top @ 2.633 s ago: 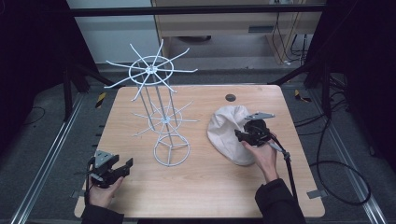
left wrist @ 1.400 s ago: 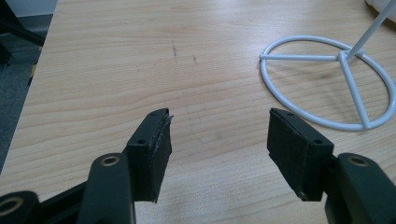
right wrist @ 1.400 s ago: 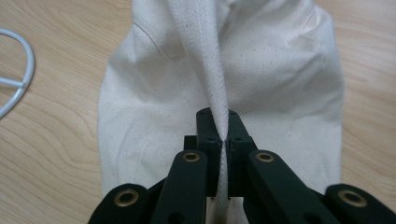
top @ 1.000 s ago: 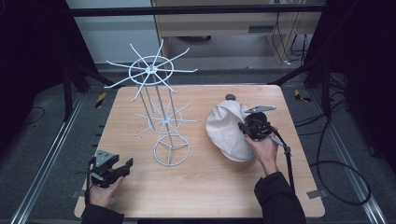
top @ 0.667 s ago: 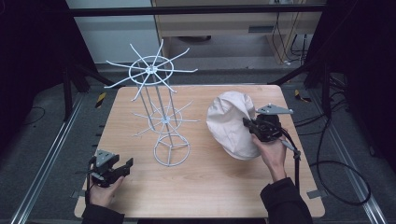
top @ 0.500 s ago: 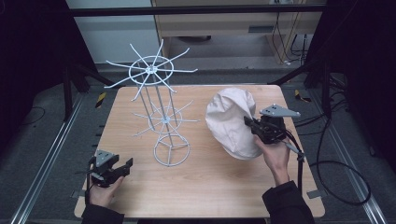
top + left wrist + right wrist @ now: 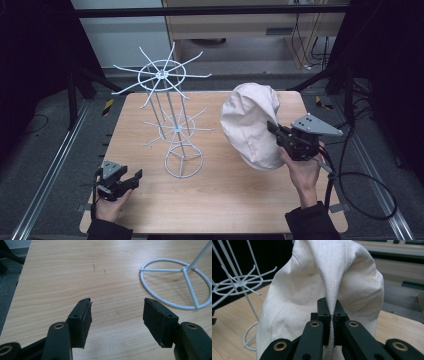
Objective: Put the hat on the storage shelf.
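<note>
High view: the right gripper (image 7: 276, 131) is clamped on a cream cloth hat (image 7: 250, 122) and holds it lifted above the wooden table (image 7: 240, 195), the crown bulging up and away from the jaws toward the far edge. The white wire rack (image 7: 172, 125) stands well apart on the side of the hat opposite the gripper body, its spokes bare. The left gripper (image 7: 131, 179) rests low near the person's edge of the table, with the rack's ring base ahead of it and to one side. Left gripper view: the jaws of the left gripper (image 7: 116, 315) stand wide apart with nothing between them; bare tabletop lies ahead, and the ring base (image 7: 175, 283) of the rack lies ahead to the side of the right-hand jaw. Right gripper view: the jaws of the right gripper (image 7: 331, 307) are closed on a narrow stitched fold of the hat (image 7: 322, 287), which rises directly ahead and sags to both sides; the rack's spokes (image 7: 239, 283) show beyond it on the left-hand jaw's side. Handling judgement: the hat appears light, soft and limp, not fragile; it will drape and swing from a single pinch point. A seam or brim edge, being thicker, is probably the securest place to grip, and the free gripper could spread the opening before it goes over a spoke.
</note>
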Demonstrator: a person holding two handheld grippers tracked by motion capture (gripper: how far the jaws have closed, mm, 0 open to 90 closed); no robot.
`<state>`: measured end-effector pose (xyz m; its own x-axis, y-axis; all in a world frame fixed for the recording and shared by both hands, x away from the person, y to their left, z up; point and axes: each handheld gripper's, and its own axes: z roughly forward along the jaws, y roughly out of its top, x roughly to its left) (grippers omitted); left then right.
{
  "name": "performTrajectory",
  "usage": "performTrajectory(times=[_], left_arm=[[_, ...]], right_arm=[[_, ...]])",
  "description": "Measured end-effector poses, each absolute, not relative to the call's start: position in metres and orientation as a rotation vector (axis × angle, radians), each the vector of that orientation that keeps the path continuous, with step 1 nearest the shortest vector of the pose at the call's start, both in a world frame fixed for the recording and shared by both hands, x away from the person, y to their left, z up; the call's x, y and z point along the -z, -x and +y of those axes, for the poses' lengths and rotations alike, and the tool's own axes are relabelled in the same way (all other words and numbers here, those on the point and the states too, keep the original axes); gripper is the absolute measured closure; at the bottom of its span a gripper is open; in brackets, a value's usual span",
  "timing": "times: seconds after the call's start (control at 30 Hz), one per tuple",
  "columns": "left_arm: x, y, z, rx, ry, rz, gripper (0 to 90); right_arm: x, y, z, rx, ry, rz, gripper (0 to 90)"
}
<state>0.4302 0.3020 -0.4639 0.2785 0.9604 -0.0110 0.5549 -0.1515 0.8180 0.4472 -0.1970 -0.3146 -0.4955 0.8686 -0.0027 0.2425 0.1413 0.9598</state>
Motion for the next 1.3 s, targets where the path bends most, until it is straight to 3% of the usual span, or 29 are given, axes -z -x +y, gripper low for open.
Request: performTrajectory(times=[0.5, 1.3], left_arm=[[0.464, -0.43, 0.302, -0.699, -1.818, 1.373, 39.7], [0.465, -0.43, 0.301, -0.7, -1.819, 1.373, 39.7]], right_arm=[[0.28, -0.397, -0.214, -1.536, -0.946, 1.637, 88.8], [0.242, -0.37, -0.193, -1.739, -0.791, 1.476, 88.8]])
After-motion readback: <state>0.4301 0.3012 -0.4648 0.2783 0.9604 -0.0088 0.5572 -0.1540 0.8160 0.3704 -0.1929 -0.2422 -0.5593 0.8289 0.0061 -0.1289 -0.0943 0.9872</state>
